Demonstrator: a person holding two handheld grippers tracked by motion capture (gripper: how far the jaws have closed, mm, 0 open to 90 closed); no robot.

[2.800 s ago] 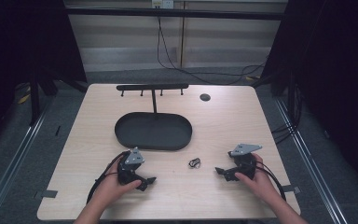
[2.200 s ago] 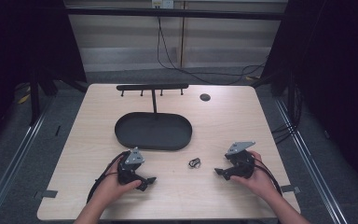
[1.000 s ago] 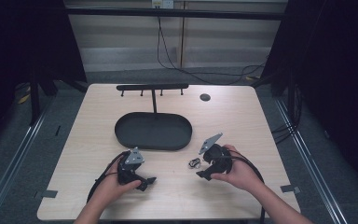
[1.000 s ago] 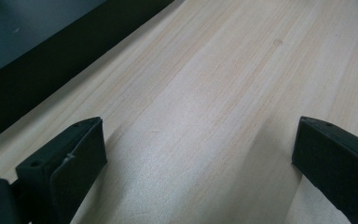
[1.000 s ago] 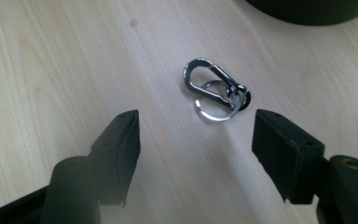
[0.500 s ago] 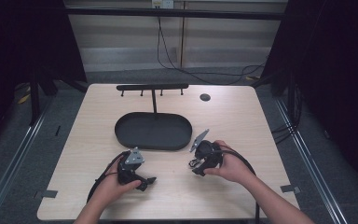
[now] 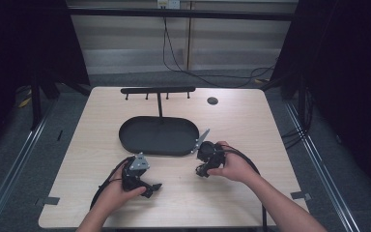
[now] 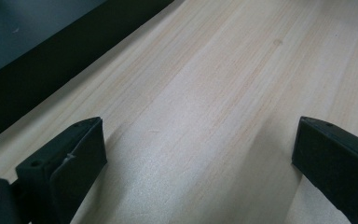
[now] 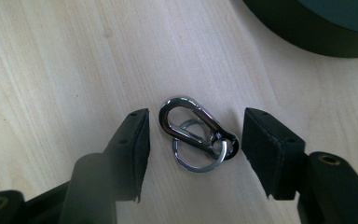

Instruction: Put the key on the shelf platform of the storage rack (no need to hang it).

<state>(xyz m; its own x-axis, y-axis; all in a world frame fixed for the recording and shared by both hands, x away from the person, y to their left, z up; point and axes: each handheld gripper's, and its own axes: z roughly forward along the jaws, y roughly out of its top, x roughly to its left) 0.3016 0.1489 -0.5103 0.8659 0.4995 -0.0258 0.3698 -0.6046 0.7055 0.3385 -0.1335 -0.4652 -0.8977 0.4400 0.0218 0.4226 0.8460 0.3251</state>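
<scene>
My right gripper (image 9: 193,135) is spread open, jaws straddling the small chrome carabiner clip with its split ring (image 9: 196,134), which lies flat on the pale wooden tabletop (image 9: 51,70). Its long axis runs diagonally across the gap, no contact yet. Black oval tray (image 7: 159,135) just beyond. Left gripper (image 7: 142,181), open, idles well apart. A second ago my right gripper stood farther right; it has closed in.

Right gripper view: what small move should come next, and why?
Probably close the right tongs on the shiny silver metal carabiner clip with its key ring. It lies flat on the pale wooden table between the open jaws, neither jaw touching it, so a squeeze looks enough to grip it.
</scene>
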